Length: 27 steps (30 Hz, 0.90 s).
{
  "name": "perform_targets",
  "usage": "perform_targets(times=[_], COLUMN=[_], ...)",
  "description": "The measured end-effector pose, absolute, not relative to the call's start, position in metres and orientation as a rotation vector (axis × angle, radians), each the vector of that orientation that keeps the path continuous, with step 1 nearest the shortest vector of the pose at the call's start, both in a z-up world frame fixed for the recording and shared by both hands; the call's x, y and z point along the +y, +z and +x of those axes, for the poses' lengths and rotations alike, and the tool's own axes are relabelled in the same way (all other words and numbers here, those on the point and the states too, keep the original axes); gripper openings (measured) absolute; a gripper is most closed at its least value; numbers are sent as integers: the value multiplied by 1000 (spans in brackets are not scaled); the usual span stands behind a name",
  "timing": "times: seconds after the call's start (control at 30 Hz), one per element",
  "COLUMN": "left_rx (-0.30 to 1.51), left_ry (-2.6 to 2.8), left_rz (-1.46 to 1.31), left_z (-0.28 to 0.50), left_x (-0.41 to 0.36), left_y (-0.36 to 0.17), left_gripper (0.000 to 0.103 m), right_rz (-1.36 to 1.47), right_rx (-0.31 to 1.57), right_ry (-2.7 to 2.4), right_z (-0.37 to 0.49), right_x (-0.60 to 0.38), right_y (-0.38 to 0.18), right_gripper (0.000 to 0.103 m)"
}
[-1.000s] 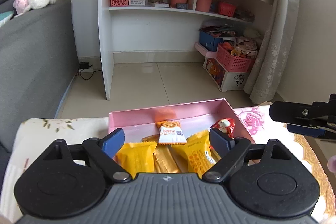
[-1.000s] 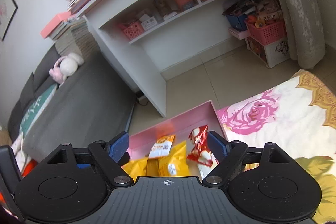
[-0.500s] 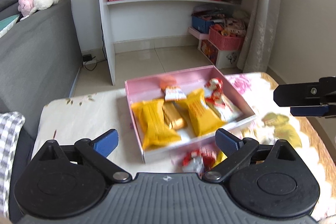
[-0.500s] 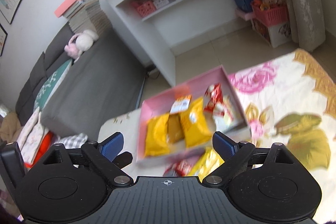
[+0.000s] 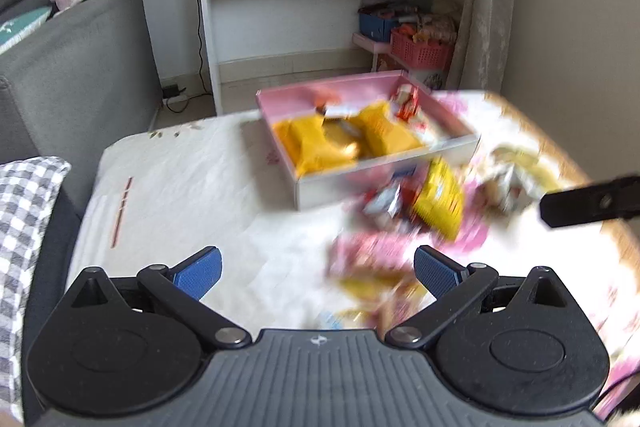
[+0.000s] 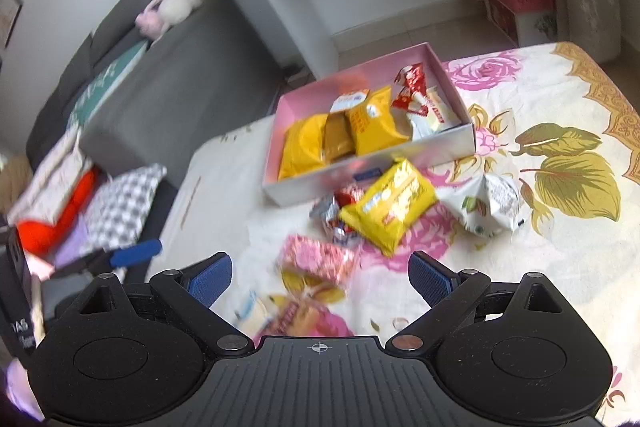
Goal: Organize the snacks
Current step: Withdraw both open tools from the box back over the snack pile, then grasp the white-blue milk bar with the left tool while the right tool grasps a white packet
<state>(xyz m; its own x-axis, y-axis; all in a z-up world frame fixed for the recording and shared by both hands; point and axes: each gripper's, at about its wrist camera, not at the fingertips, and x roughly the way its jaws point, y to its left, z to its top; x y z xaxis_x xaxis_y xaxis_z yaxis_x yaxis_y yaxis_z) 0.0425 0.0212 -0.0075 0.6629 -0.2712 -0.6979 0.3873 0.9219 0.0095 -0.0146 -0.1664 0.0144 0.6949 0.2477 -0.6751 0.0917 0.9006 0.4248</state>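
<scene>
Pulled back from pink box (image 5: 384,163) over the last second: earlier filled both wrist frames at close range, now sat upper centre with cloth-covered table (image 5: 192,187) exposed at left. Left gripper (image 5: 316,273) jaws opening, nothing between blue pads. Right gripper (image 6: 320,273) jaws likewise opening, empty. Read as drop-off finished and reach for the next loose snack beginning.

Left wrist view, left to right: bare white cloth, box with yellow packets, then loose pile at lower right badly motion-blurred; individual packets not separable. Black tip of right gripper seen at right edge.

Right wrist view, left to right: blue finger of left gripper at lower left edge, pink packet (image 6: 318,259) just ahead of jaws, yellow packet (image 6: 388,205) touching box front wall, white packet (image 6: 486,207) further right. Sharp enough to count loose items. Several snacks remained outside box.
</scene>
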Motion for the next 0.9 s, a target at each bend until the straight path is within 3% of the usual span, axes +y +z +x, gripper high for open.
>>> perform_targets(times=[0.33, 0.53, 0.9], left_rx=[792, 806, 830], left_ry=[-437, -515, -583], left_rz=[208, 231, 245], left_z=[22, 16, 15], left_x=[48, 54, 51], left_y=[-48, -69, -79], left_gripper=[102, 96, 77], right_rz=[334, 268, 157], right_rx=[803, 817, 830], right_ry=[198, 331, 474], right_z=[-43, -54, -66], right_x=[-130, -105, -65], right_y=[-24, -44, -65], right_gripper=[97, 97, 97])
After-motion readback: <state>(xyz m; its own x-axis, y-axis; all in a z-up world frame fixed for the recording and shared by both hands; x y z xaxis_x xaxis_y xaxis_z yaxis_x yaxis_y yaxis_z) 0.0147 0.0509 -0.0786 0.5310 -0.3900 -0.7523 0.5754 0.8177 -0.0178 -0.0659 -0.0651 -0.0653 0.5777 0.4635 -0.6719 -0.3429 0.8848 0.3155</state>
